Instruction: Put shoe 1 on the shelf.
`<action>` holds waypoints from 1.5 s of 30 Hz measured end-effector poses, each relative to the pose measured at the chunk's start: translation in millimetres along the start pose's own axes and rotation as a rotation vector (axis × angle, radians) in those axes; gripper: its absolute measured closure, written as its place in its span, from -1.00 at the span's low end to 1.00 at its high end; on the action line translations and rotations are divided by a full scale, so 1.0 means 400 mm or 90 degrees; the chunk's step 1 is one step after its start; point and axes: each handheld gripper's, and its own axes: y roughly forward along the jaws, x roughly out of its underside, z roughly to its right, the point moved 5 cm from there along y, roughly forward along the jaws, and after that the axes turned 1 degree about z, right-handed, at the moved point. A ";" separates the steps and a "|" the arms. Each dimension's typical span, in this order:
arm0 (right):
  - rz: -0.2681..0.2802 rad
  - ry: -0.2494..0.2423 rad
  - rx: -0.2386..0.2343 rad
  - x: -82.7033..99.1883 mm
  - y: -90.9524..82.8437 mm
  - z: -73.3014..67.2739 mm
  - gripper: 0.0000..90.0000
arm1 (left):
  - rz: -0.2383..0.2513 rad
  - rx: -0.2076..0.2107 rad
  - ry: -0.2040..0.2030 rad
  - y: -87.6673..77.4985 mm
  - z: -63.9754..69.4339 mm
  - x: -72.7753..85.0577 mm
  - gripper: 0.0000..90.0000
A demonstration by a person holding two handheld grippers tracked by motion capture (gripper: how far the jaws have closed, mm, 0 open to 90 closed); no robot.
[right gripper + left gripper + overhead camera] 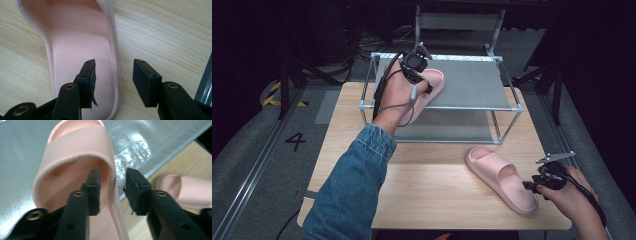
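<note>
Slippers, two pink ones, are here. One pink slipper lies on the grey top shelf of a metal rack, in the upper middle of the high view. The left gripper sits at this slipper. In the left gripper view its jaws are apart, one inside the slipper and one outside, with the slipper's side wall between them. You cannot tell if they touch the wall.

The other pink slipper lies flat on the wooden table, at the lower right of the high view. The right gripper is at its heel end. In the right gripper view its jaws stand wide apart, one over the slipper's sole and one over the table, gripping nothing.
</note>
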 end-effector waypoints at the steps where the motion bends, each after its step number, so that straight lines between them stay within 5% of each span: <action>1: -0.003 -0.001 -0.001 0.000 0.000 0.000 0.20 | 0.006 0.010 0.001 -0.012 0.004 0.006 0.33; 5: -0.001 0.000 0.001 0.000 0.003 0.001 0.19 | 0.019 0.028 0.019 -0.044 0.016 0.027 0.23; 6: -0.001 0.000 0.002 -0.001 0.003 0.000 0.19 | 0.023 0.048 0.046 -0.065 0.027 0.046 0.25; 12: -0.003 0.003 0.003 -0.001 0.003 0.001 0.19 | 0.031 0.090 0.106 -0.126 0.050 0.113 0.45; 21: -0.008 -0.005 0.000 -0.005 0.011 -0.008 0.18 | 0.020 0.125 0.153 -0.173 0.058 0.219 0.80; 32: -0.013 -0.010 0.003 -0.007 0.017 -0.013 0.18 | 0.046 0.138 0.132 -0.177 0.004 0.319 1.00; 45: -0.013 -0.015 0.004 -0.006 0.019 -0.013 0.18 | 0.103 0.121 0.067 -0.133 -0.050 0.348 1.00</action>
